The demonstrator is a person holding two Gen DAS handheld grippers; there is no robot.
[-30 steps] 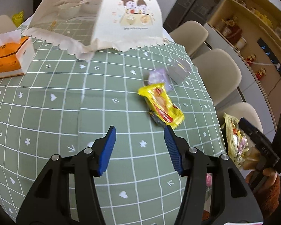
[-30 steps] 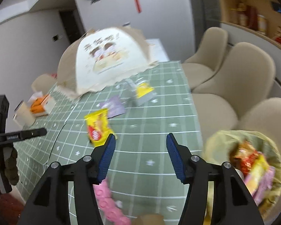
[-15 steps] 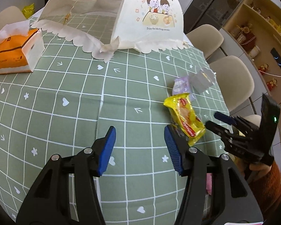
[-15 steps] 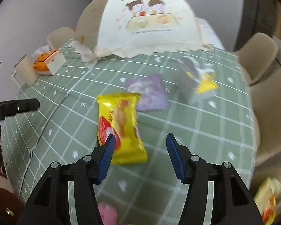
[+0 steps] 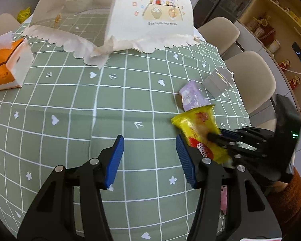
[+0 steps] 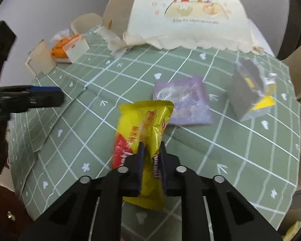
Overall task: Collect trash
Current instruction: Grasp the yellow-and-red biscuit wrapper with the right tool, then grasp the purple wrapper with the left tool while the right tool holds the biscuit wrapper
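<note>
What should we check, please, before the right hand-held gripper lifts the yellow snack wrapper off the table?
1. Right hand-held gripper shut on the yellow snack wrapper, after just closing: ok.
2. Grip holds mid-pack rather than an edge: ok.
3. Purple packet free of the wrapper: cannot tell, the wrapper's corner overlaps it.
4. Left hand-held gripper open, empty and beside the wrapper: ok.
5. Grey carton apart from the wrapper: ok.
6. Trash bag in view: not ok.
</note>
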